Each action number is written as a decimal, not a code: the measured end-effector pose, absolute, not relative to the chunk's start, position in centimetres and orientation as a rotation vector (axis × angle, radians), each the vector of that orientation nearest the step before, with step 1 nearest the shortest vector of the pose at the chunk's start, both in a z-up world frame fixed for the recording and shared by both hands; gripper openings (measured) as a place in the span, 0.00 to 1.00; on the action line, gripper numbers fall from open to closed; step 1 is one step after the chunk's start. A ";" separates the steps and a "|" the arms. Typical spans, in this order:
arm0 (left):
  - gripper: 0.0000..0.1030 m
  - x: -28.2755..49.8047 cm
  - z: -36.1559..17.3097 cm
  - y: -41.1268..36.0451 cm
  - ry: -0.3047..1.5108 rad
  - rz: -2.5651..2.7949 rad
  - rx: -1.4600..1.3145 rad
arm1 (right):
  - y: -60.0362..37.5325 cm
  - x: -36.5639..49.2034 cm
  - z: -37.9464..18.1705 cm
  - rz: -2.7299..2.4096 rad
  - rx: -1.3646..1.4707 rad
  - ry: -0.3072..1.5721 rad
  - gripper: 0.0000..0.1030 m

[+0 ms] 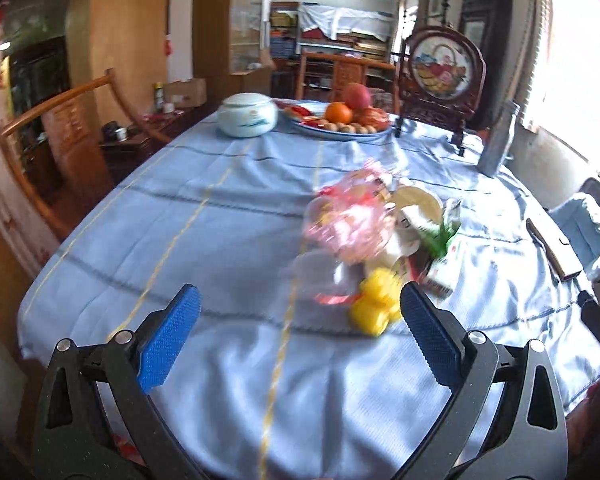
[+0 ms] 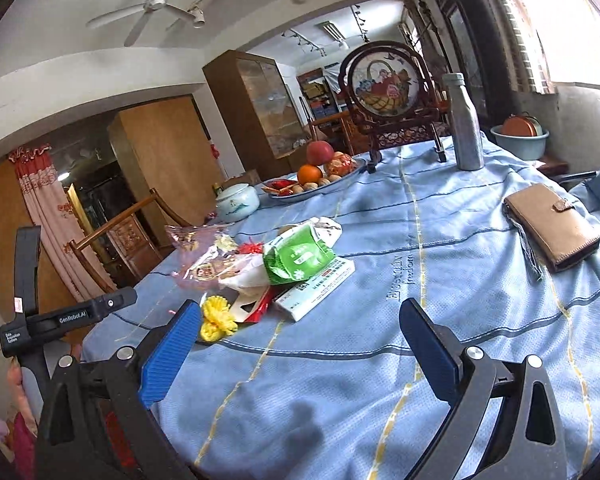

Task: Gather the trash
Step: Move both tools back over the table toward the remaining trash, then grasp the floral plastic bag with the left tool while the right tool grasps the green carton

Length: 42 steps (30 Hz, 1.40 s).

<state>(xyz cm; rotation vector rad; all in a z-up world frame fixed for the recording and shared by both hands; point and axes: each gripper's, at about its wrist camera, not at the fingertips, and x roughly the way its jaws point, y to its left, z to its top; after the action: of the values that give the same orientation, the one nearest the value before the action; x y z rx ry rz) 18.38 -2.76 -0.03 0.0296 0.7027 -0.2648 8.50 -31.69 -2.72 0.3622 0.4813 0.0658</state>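
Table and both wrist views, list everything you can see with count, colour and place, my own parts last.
tablecloth: one, light blue, covering table
trash pile: one heap, pink, green, white, red wrappers, mid table
yellow pompom: one, near edge of pile
wallet: one, tan, right side
bottle: one, silver, far right
fruit plate: one, orange and red fruit, far side
lidded jar: one, white, left of plate
round screen: one, dark wood, far end
wooden chair: one, brown, left
left claw: open, empty
right claw: open, empty
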 end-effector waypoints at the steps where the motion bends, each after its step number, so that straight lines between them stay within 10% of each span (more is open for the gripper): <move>1: 0.93 19.3 0.0 -3.7 0.707 -0.280 0.037 | -31.9 9.3 -2.9 0.064 0.369 0.493 0.95; 12: 0.93 27.6 -2.4 -8.5 0.782 -0.362 0.050 | -31.9 16.6 -3.6 0.069 0.386 0.591 0.95; 17: 0.50 27.9 -2.5 -7.6 0.765 -0.374 0.032 | -30.6 19.6 -3.7 0.080 0.356 0.645 0.95; 28: 0.48 26.9 0.3 -1.5 0.675 -0.330 -0.048 | -25.1 26.8 -4.6 0.034 0.166 0.741 0.94; 32: 0.55 27.4 -0.2 -1.7 0.711 -0.369 -0.030 | -26.3 27.5 -5.5 0.037 0.197 0.763 0.41; 34: 0.75 27.6 -0.7 -1.9 0.721 -0.383 -0.033 | -27.0 27.3 -5.5 0.011 0.202 0.748 0.20; 42: 0.92 30.3 -2.7 -3.1 0.786 -0.350 -0.049 | -28.5 27.0 -5.3 0.015 0.267 0.725 0.20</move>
<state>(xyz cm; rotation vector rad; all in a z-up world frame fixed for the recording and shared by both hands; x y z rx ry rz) 30.29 -3.08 -2.66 -0.0487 0.7861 -0.3503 26.95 -28.53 -5.31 0.2667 0.7247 0.0146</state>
